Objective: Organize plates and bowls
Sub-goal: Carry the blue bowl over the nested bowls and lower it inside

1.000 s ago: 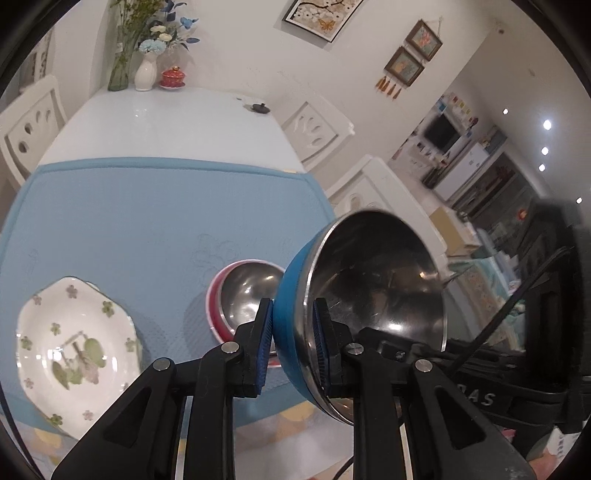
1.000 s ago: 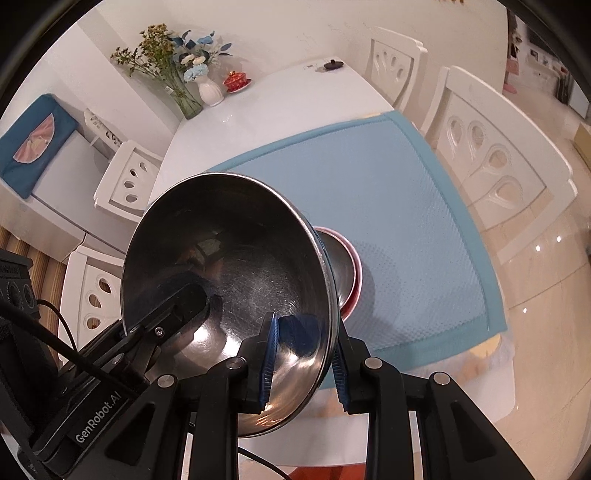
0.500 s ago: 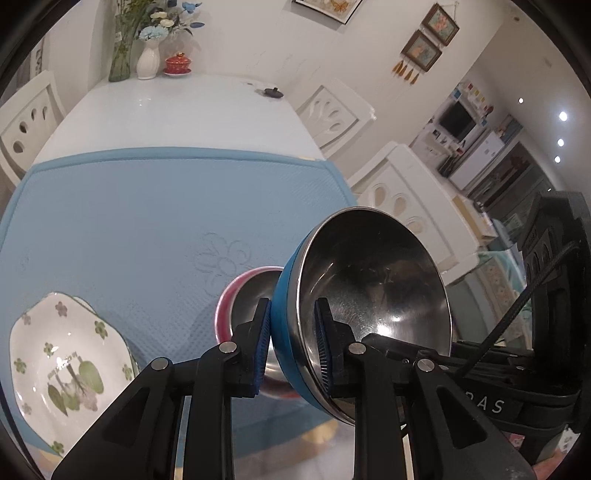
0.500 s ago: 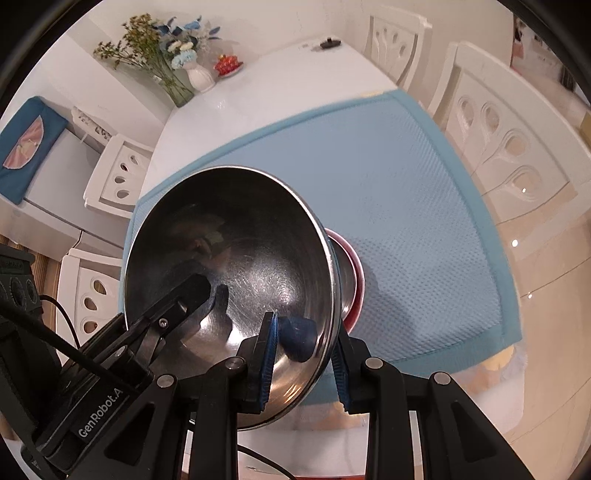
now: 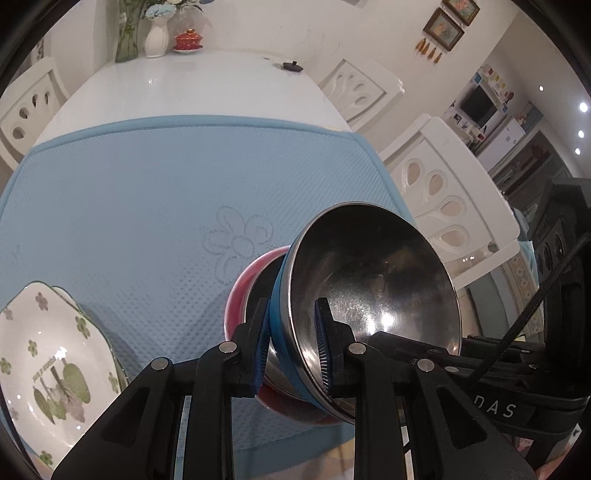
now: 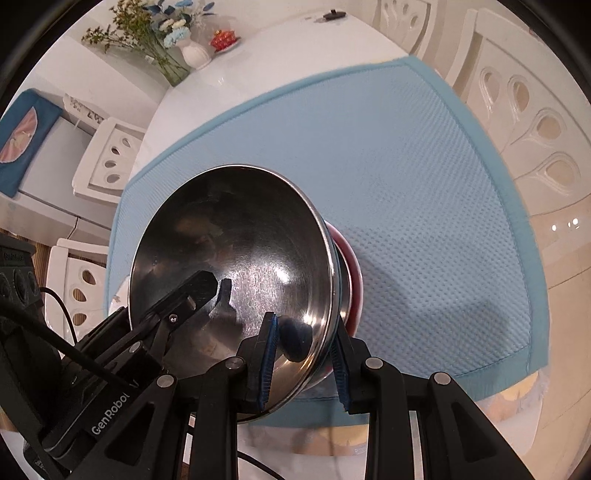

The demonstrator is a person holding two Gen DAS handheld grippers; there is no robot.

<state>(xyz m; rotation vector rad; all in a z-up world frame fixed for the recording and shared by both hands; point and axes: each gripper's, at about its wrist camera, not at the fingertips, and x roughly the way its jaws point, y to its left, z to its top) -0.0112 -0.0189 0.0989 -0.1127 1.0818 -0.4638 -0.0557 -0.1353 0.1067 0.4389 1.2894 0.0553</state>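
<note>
Both grippers hold one steel bowl with a blue outside by opposite rim edges. My left gripper is shut on its near rim, one pad inside, one outside. My right gripper is shut on the opposite rim. The bowl tilts just above a red bowl with a steel inside on the blue mat; whether they touch I cannot tell. A white plate with green flowers lies at the mat's near left.
The mat covers the near end of a white table. A vase with flowers, a red lidded cup and a small dark object stand at the far end. White chairs flank both sides.
Both grippers have come down with the blue steel bowl toward the red bowl, which is now largely hidden behind it. The grips are unchanged.
</note>
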